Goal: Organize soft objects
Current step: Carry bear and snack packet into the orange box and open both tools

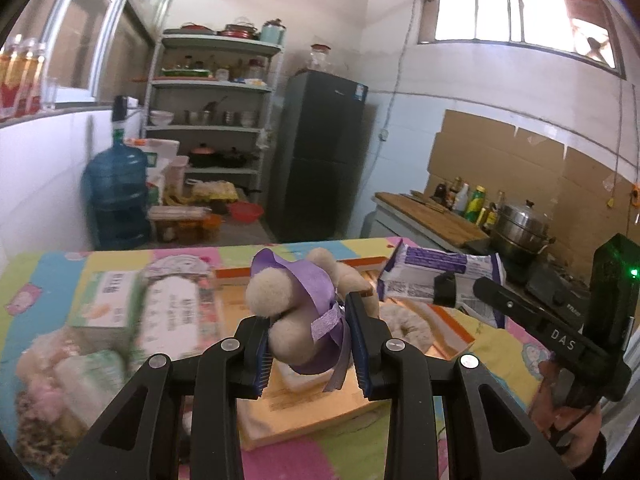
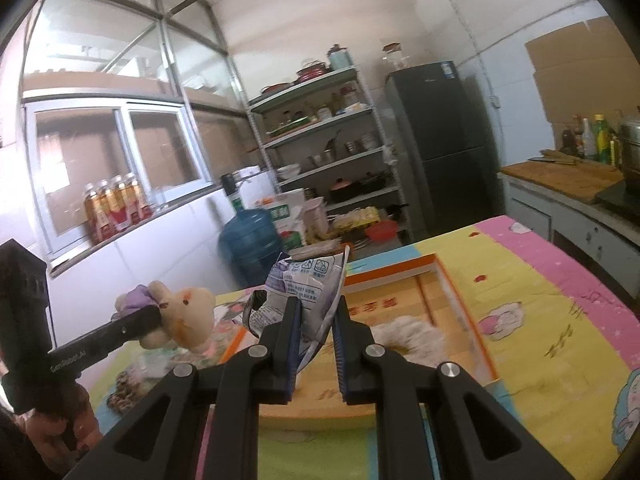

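The left tongs (image 1: 310, 340) are closed on a beige plush toy (image 1: 280, 312) wrapped in purple ribbon, which is held lifted above the shallow orange-rimmed box (image 1: 452, 322) on the bench (image 1: 40, 280). The right tongs (image 2: 314, 336) are clamped on a purple-and-white plastic packet (image 2: 308, 284), which is held raised over the near part of the same box; in the left wrist view the packet (image 1: 440, 272) is seen up and to the right of the toy, apart from it. Inside the box, a fluffy cream item (image 2: 412, 336) lies just beyond the right tongs, with bare cardboard floor around it up to the far orange rim. To the left of the box, several blurred packs (image 1: 172, 304) are crowded together on the patterned cloth, some touching; near that edge of the bench more soft items are piled, too blurred to be told apart. To the right of the box, the cloth (image 2: 560, 320) lies open out to the bench edge. Beyond the box, floor space is seen before a dark fridge (image 1: 320, 152) and a shelf rack (image 1: 212, 120).
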A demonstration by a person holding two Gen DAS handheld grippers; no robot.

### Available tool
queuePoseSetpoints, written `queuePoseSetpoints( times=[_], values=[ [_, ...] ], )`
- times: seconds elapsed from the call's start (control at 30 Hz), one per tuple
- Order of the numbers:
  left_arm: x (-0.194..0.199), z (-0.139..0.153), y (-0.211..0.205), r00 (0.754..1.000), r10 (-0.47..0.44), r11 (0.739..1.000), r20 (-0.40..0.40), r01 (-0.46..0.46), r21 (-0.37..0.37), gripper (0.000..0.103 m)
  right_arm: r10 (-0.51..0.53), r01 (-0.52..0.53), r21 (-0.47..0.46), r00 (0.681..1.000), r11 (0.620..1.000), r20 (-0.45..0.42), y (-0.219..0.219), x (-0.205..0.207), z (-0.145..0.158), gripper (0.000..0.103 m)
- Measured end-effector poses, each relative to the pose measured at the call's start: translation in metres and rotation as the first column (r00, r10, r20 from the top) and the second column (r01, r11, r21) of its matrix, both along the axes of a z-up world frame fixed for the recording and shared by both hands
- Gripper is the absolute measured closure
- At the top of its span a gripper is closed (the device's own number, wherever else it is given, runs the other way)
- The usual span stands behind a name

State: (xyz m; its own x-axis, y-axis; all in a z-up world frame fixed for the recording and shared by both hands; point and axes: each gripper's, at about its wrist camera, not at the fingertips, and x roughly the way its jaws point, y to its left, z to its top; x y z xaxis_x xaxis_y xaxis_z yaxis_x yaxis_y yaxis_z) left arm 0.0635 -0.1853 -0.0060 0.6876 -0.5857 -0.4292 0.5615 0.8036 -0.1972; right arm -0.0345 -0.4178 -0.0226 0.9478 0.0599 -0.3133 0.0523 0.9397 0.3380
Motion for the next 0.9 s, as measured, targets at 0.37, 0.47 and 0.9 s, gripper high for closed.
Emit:
queuePoseSetpoints(
  times=[0.37, 0.47, 0.9],
  values=[
    [0.025, -0.025, -0.064, 0.999, -0.027, 0.999, -0.040, 0.028, 0.027, 0.069, -0.101, 0.103, 0.034, 0.994, 0.994, -0.044, -0.044, 0.028, -0.014, 0.087],
    [0.036, -0.031, -0.075, 0.998, -0.018, 0.999, -0.054, 0.020, 0.041, 0.069, -0.113, 0.116, 0.043, 0.991, 0.992, -0.066, -0.054, 0.041, -0.019, 0.087],
    [0.086, -0.058, -0.102, 0.988, 0.031, 0.997, -0.154, -0.019, 0.080, 0.069, -0.116, 0.122, 0.018, 0.974, 0.992, -0.197, -0.066, 0.102, -0.039, 0.087]
  ],
)
